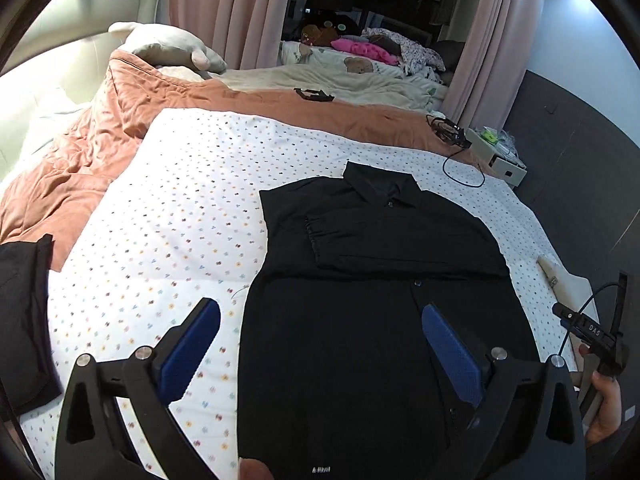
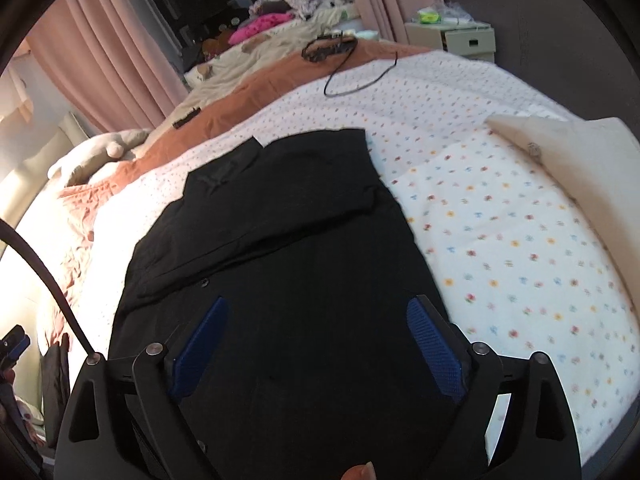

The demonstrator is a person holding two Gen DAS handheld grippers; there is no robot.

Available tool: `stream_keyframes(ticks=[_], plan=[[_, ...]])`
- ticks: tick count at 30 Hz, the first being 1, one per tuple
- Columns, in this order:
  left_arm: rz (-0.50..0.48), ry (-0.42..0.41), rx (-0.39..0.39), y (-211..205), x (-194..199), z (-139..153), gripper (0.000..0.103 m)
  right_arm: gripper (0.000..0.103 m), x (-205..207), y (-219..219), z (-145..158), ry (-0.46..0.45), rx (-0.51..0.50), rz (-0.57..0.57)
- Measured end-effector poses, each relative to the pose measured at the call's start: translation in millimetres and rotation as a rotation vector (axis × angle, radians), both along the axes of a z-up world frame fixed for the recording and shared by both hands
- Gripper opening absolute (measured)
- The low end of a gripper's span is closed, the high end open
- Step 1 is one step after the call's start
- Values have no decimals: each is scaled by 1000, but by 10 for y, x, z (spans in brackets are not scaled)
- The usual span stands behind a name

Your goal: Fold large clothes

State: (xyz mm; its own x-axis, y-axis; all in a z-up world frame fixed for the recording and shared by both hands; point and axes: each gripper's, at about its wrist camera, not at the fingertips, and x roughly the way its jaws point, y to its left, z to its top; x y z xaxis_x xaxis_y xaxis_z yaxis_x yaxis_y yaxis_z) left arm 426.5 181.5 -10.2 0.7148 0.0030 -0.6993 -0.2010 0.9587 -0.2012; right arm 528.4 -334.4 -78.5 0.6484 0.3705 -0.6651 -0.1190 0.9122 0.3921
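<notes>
**Black shirt half-folded on the bed, both grippers hanging open over it**

So the biggest thing here is the bed, covered by a white dotted sheet point(image 1: 168, 208) with little coloured flowers all over it. Behind that there's a rumpled orange duvet point(image 1: 120, 120), and pink curtains point(image 1: 240, 8) at the back of the room.

The black shirt point(image 1: 360, 300) lies flat on the sheet, front side up, collar pointing away from the cameras and hem toward them. One sleeve point(image 1: 400, 244) is folded straight across the chest, its cuff ending near the shirt's left edge as the left wrist view shows it. A couple of small buttons show down the placket.

Left gripper point(image 1: 320, 344): fingers spread wide, holding nothing. One blue pad point(image 1: 188, 352) is over bare sheet just off the shirt's side edge, the other is over the shirt's lower front. Can't really tell whether it's touching the fabric or just above it.

Right gripper point(image 2: 320, 352): also spread wide, nothing pinched. Both its pads point(image 2: 436, 352) sit over the lower body of the shirt, near the right-hand edge.

Smaller stuff: a cream pillow point(image 2: 560, 148) at the sheet's corner, a pale nightstand point(image 2: 460, 36) by the wall, and a black cable point(image 1: 464, 168) looped on the far end of the sheet.
</notes>
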Motion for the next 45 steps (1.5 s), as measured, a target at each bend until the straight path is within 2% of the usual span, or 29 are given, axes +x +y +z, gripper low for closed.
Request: stream_keyframes(ticks=[9, 13, 17, 26, 33, 36, 40, 45], plan=[[20, -79, 5, -26, -684, 107, 103, 91, -802, -271, 161, -124, -83, 26], [54, -89, 30, -72, -998, 125, 103, 91, -1058, -401, 200, -125, -90, 28], [82, -104, 24, -79, -1288, 133, 103, 91, -1298, -532, 256, -142, -102, 32], [72, -96, 80, -228, -1866, 93, 103, 91, -1873, -779, 293, -192, -133, 48], [97, -119, 56, -217, -2285, -67, 103, 91, -2260, -979, 281, -209, -138, 47], [112, -164, 65, -256, -2470, -154, 103, 91, -2407, -1043, 239, -202, -148, 47], [111, -166, 104, -334, -2606, -278, 103, 92, -2507, -1119, 152, -159, -141, 25], [132, -160, 76, -308, -2749, -467, 103, 91, -2629, -1169, 47, -150, -158, 42]])
